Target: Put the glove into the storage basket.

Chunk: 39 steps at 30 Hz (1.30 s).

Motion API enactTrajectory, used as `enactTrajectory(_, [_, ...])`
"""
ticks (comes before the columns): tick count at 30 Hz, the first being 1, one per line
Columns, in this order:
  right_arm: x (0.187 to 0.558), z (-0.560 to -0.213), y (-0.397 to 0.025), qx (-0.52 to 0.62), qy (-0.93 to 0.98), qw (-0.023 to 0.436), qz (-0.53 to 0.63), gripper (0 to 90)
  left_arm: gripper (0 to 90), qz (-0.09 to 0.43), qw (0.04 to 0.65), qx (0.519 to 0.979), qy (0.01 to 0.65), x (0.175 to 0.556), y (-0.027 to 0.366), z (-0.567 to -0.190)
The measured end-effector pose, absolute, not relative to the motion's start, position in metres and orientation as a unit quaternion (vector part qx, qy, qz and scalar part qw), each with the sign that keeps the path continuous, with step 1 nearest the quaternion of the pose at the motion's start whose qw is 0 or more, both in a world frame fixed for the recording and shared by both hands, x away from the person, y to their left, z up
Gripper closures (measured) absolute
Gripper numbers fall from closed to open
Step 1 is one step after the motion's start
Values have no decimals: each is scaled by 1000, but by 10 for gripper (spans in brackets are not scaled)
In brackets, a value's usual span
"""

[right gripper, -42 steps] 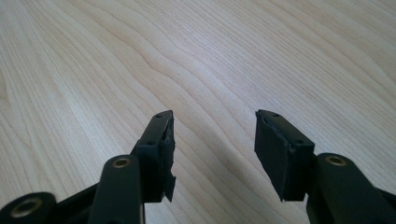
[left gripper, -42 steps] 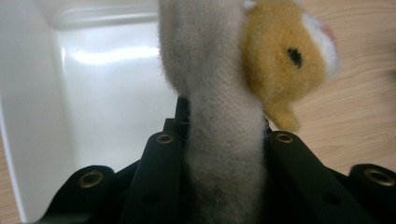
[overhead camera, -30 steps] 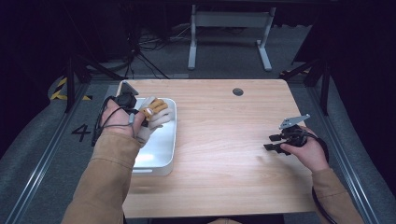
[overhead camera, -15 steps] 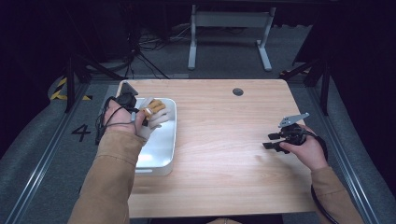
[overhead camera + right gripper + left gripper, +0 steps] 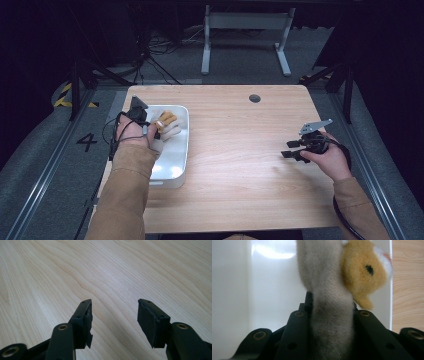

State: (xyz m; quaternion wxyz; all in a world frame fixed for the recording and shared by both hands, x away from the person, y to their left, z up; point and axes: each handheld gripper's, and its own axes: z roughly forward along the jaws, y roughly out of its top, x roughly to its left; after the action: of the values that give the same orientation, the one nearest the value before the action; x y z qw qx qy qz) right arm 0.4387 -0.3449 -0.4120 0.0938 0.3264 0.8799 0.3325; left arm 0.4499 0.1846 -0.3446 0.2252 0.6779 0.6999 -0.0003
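Over the white tray (image 5: 172, 160), the left gripper (image 5: 150, 127) clamps a plush toy (image 5: 329, 297) (grey and orange); the right gripper (image 5: 113, 315) hangs parted, holding nothing, above the table (image 5: 240, 150).

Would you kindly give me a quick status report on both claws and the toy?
Left claw shut on grey-and-orange plush toy, over white rectangular plastic tray. Right claw open, empty, above light wooden table. Nothing in the way.

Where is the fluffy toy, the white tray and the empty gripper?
fluffy toy (image 5: 329, 297), left gripper view, on its grey body.
white tray (image 5: 170, 167), high view, on its bare floor.
right gripper (image 5: 113, 322), right gripper view, midway between its open jaws.
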Motion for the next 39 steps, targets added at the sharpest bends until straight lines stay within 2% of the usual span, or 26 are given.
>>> enactTrajectory(15, [440,-417,-344,328,882,88,326,460,738,-9,214,668,713,451,188,-367])
enactTrajectory(25, [440,-420,-343,327,884,84,322,456,724,6,210,658,723,453,187,-375])
enactTrajectory(39, [439,-422,-344,327,885,80,321,446,701,-19,216,641,736,452,188,-402])
